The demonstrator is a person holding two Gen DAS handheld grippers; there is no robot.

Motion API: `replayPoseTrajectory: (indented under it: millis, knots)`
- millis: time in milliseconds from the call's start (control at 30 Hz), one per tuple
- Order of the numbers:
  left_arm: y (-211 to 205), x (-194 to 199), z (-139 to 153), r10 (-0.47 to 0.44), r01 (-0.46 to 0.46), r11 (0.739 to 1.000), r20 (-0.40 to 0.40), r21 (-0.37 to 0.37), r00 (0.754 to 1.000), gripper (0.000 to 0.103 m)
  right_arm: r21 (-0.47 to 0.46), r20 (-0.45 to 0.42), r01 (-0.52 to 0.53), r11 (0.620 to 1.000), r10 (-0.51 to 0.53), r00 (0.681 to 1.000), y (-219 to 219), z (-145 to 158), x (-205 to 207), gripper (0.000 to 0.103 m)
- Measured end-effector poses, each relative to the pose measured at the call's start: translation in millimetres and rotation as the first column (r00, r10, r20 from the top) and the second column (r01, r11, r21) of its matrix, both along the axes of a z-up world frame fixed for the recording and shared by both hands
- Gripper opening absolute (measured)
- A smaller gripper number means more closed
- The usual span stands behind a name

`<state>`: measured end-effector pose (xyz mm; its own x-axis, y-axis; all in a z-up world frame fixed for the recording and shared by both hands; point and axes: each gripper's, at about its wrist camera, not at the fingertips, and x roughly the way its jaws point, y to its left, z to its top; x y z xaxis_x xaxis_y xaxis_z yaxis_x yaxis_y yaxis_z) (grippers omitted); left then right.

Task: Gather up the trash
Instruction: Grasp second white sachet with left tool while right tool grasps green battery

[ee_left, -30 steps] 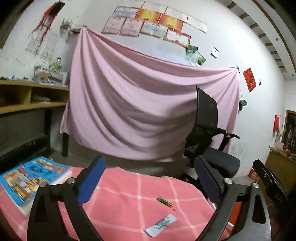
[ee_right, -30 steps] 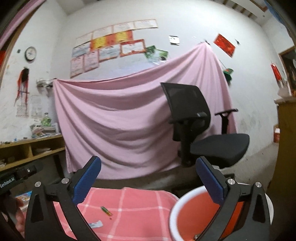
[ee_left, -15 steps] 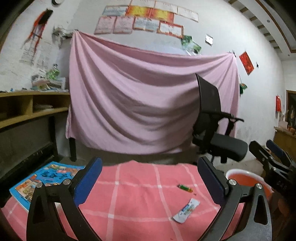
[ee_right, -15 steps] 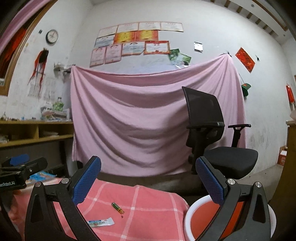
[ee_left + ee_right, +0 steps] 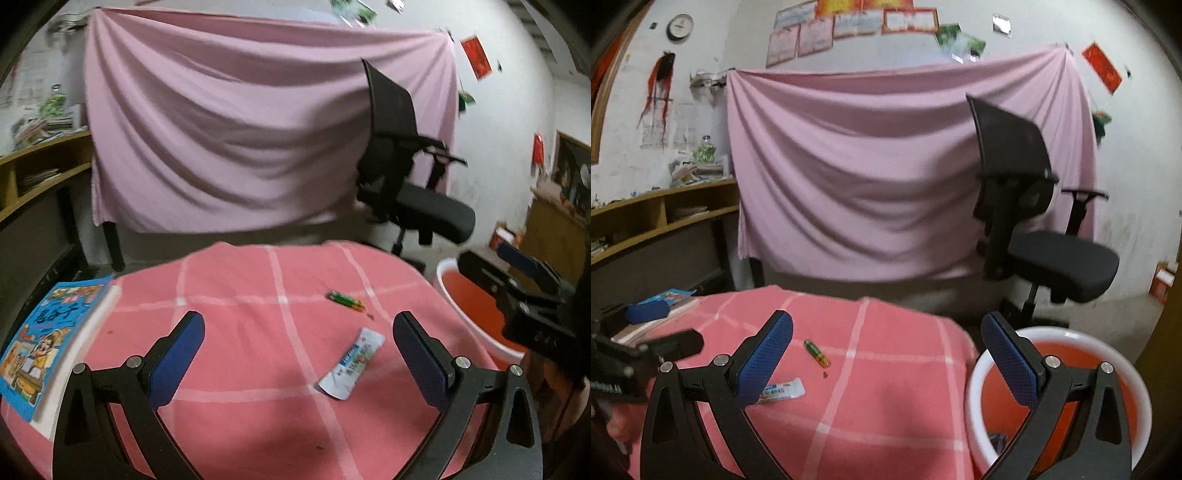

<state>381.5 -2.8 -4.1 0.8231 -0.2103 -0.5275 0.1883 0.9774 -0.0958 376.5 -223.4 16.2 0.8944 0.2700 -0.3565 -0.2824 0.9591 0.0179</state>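
A: Where's the trash from where you stand?

B: Two pieces lie on the pink checked cloth. A white wrapper sits flat between your left gripper's fingers in its view, nearer the right-hand one. A small green tube lies beyond it, apart from it, toward the far edge.

A: And your tongs?

B: Your left gripper is spread wide, nothing between the blue pads, hanging above the cloth. Your right gripper is just as wide and holds nothing. It hangs over the cloth's right edge, with one finger over the cloth and the other over the bin.

A: Tell me about the bin.

B: White rim, orange inside, standing just beside the table on your right. Something dark lies at its bottom; you can't tell what.

A: Do the two pieces show from the right side too?

B: Yes. The wrapper is partly hidden behind the left-hand finger there, and the tube lies just beyond it. A blue book rests at the cloth's left edge, well away from both. A black chair stands behind the table before a pink sheet.
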Motion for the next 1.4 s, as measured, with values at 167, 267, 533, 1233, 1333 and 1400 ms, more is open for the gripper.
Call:
replayPoseTrajectory:
  millis: [167, 267, 533, 1233, 1333, 1400]
  knots:
    - [-18, 17, -15, -0.095, 0.098, 0.995, -0.12, 0.014, 0.988, 0.066, 0.026, -0.118, -0.029, 0.999, 0.032, 0.993, -2, -9, 18, 0.086]
    - [-27, 25, -25, -0.135, 0.14, 0.99, -0.197, 0.014, 0.971, 0.048, 0.008, -0.165, -0.057, 0.998, 0.057, 0.985, 4, -14, 23, 0.082]
    - [-42, 42, -40, -0.13, 0.15, 0.988, -0.305, 0.044, 0.944, 0.029, -0.011, -0.224, -0.086, 0.996, 0.081, 0.971, 10, -21, 30, 0.079]
    - [42, 39, -27, 0.173, -0.223, 0.962, -0.287, -0.154, 0.942, 0.016, -0.111, -0.414, -0.212, 0.971, 0.149, 0.898, 66, -49, 72, 0.033]
    - [45, 37, -25, 0.176, -0.232, 0.958, -0.296, -0.167, 0.939, 0.016, -0.147, -0.428, -0.225, 0.963, 0.143, 0.892, 75, -53, 80, 0.033]
    - [46, 37, -23, 0.176, -0.232, 0.958, -0.297, -0.166, 0.939, 0.017, -0.188, -0.436, -0.245, 0.951, 0.143, 0.889, 84, -56, 85, 0.033]
